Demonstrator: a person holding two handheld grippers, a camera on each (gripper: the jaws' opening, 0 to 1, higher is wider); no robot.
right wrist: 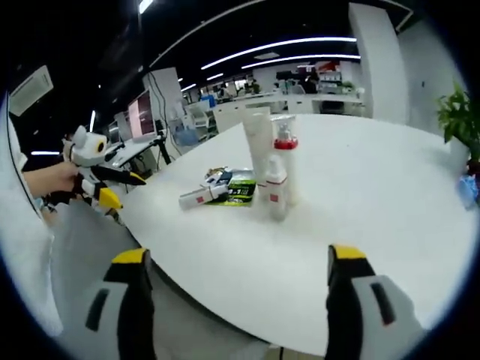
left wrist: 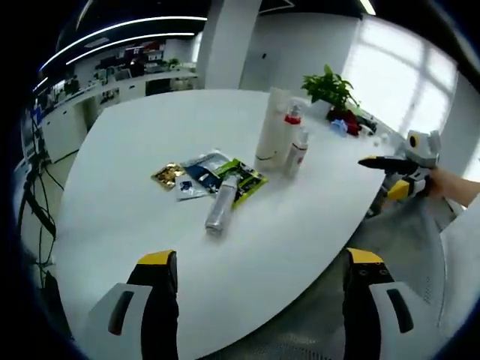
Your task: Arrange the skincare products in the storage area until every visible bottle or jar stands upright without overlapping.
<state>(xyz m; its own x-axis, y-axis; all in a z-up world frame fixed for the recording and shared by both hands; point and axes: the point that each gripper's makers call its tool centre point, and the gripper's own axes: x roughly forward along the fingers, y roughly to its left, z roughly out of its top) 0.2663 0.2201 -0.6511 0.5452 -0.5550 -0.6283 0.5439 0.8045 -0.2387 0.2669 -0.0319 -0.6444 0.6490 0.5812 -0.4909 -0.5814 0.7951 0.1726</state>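
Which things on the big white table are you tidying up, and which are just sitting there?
For the job:
- tall white tube standing upright
- clear bottle with a red collar, upright
- small white bottle with a red label, upright
- silver-white tube lying on its side

Just lying about:
- flat foil sachets under and beside the lying tube
- green potted plant
- round white table

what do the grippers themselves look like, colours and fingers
Both match: the left gripper and right gripper each have two chunky black fingers with yellow tips and white-grey shells bearing dark slots. Seen from the side, the other gripper has a white body and slim black-and-yellow fingers.
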